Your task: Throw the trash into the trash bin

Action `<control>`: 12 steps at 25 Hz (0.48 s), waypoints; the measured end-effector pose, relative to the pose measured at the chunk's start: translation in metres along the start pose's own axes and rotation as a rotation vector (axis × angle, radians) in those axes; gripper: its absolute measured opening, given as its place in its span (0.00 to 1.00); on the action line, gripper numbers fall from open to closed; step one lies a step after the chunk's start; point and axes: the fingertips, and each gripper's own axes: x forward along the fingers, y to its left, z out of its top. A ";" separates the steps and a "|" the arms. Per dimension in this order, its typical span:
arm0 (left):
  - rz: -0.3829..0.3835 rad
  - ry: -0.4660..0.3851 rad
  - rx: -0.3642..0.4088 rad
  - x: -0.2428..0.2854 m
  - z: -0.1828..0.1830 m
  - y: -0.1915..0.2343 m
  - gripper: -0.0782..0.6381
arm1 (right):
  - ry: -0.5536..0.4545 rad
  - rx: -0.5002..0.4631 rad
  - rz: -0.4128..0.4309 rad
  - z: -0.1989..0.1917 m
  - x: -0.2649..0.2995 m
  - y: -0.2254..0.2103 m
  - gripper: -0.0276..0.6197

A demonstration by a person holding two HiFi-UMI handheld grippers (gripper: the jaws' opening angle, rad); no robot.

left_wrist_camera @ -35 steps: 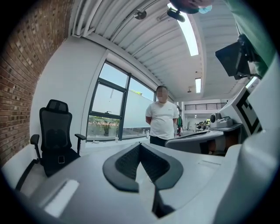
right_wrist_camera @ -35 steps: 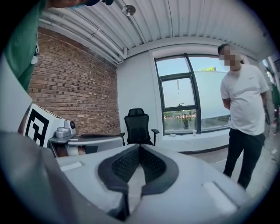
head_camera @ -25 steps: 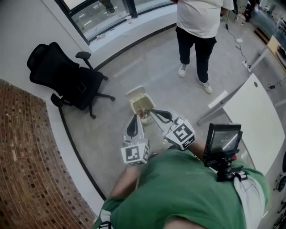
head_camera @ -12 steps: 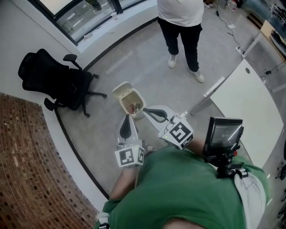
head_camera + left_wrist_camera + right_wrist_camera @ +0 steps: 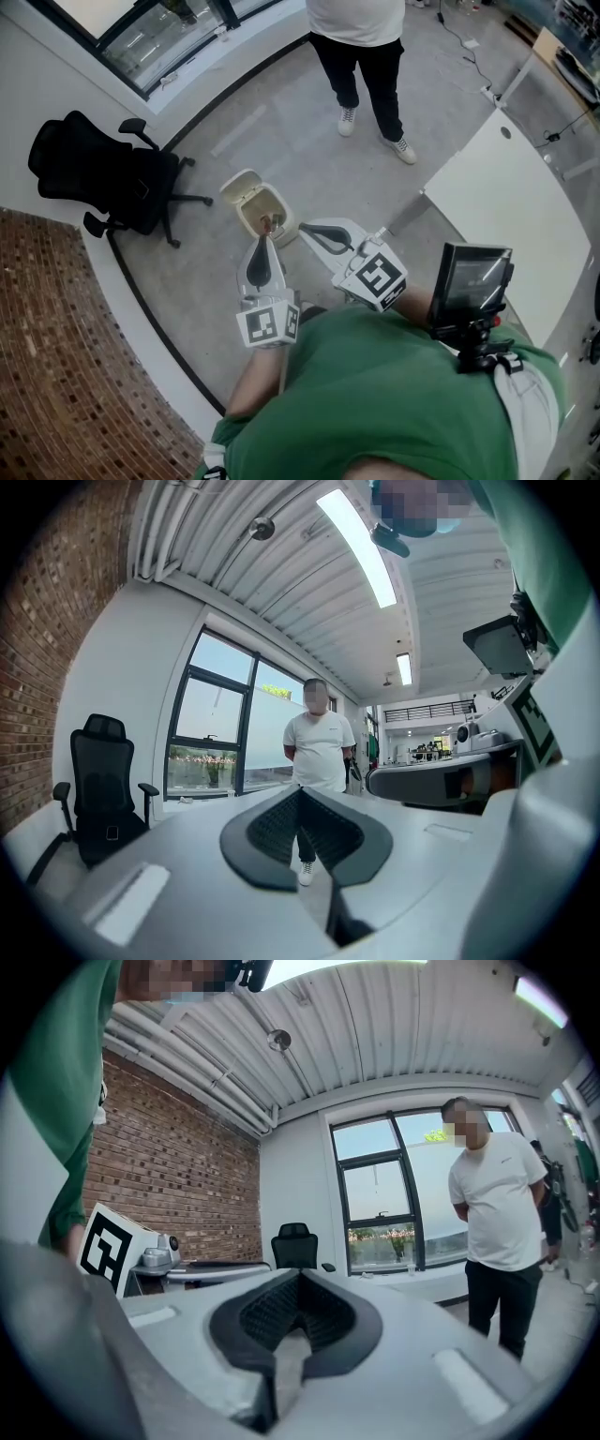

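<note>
Head view: small beige plastic trash bin (image 5: pixel 281 199) stands on the grey floor (image 5: pixel 309 141), flip lid (image 5: pixel 239 182) up, reddish-brown trash (image 5: pixel 271 223) lying inside. Both closed with nothing between the jaws: left gripper (image 5: pixel 262 246) and right gripper (image 5: pixel 306 228), held level above the bin's near side. Drop step looks done to me. Next move is probably tipping the lid shut or fetching more trash; either needs a gripper brought down low.
</note>
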 end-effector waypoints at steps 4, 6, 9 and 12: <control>0.002 0.003 -0.003 -0.001 -0.002 -0.008 0.11 | -0.001 -0.012 0.008 0.001 -0.007 0.000 0.05; 0.007 0.005 0.000 0.001 -0.006 -0.010 0.11 | -0.001 -0.011 0.014 -0.004 -0.008 -0.002 0.05; 0.018 0.006 -0.001 0.003 -0.012 -0.013 0.11 | -0.003 -0.014 0.023 -0.008 -0.010 -0.006 0.05; 0.025 0.009 -0.005 -0.003 -0.011 -0.014 0.11 | -0.003 -0.017 0.025 -0.006 -0.012 -0.003 0.05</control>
